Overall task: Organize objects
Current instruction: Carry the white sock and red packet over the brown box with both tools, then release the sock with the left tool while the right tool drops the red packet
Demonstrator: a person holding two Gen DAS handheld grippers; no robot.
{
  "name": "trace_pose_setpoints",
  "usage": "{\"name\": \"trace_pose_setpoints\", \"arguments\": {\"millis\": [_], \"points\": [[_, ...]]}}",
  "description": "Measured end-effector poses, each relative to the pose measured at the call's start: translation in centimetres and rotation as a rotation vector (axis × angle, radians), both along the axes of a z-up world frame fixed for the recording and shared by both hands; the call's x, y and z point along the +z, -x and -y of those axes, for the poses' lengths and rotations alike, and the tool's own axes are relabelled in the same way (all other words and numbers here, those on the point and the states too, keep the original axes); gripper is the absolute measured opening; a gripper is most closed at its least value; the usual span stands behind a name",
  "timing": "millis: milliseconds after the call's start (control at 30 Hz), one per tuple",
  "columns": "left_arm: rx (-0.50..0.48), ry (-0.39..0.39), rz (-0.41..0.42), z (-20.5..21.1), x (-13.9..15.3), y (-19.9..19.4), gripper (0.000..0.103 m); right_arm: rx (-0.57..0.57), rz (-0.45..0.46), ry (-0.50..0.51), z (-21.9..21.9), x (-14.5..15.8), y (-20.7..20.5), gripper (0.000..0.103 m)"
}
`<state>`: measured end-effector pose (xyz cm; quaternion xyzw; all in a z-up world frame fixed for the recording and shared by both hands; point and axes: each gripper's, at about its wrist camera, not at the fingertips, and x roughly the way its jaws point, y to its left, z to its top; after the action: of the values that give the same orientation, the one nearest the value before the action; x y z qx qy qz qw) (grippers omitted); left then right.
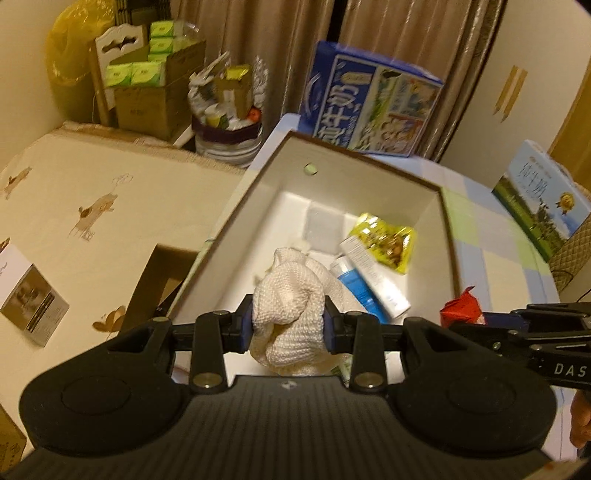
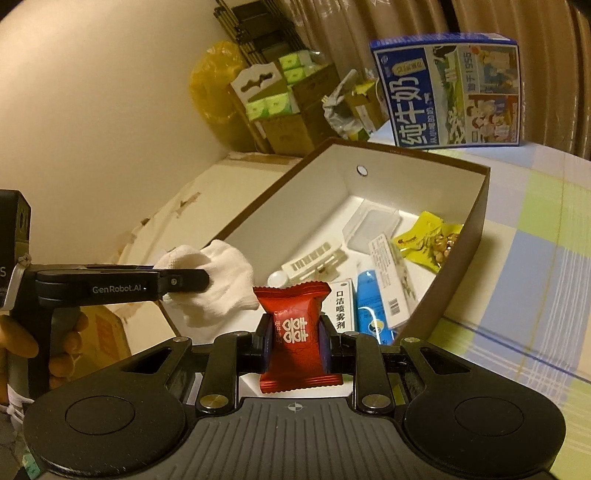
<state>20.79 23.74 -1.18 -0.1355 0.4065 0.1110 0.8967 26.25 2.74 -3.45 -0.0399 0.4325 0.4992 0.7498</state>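
Checked tablecloth (image 2: 524,280) covered the table, bed (image 1: 74,206) beside it, curtains (image 2: 369,22) behind. Brown box (image 2: 476,229) sat open, near corner free, far side filled with a yellow packet (image 2: 424,240) and tubes. Left gripper (image 1: 288,325) clamped a white cloth (image 1: 291,306) over the box's near edge. Right gripper (image 2: 295,343) was closed on a red candy (image 2: 295,332).
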Motion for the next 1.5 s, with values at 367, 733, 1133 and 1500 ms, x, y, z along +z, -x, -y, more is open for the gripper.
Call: {"name": "trace_pose_setpoints", "arguments": {"millis": [367,733,1133,1500], "points": [[-0.037,0.011,-0.091,-2.3,-2.4,-0.6,0.033,-0.043,0.005,0.064,-1.9,-1.1,0.6,0.022],[-0.091,-0.002,-0.085,-3.0,-2.4,-1.0,0.053,-0.04,0.001,0.093,-3.6,-1.6,1.1,0.022],[-0.131,-0.003,-0.087,-3.8,-1.6,-1.1,0.067,-0.004,-0.041,0.131,-6.3,-3.8,1.7,0.022],[-0.161,-0.008,-0.07,-4.4,-1.1,-1.0,0.074,-0.038,-0.06,0.152,-6.8,-3.9,2.0,0.025]]}}
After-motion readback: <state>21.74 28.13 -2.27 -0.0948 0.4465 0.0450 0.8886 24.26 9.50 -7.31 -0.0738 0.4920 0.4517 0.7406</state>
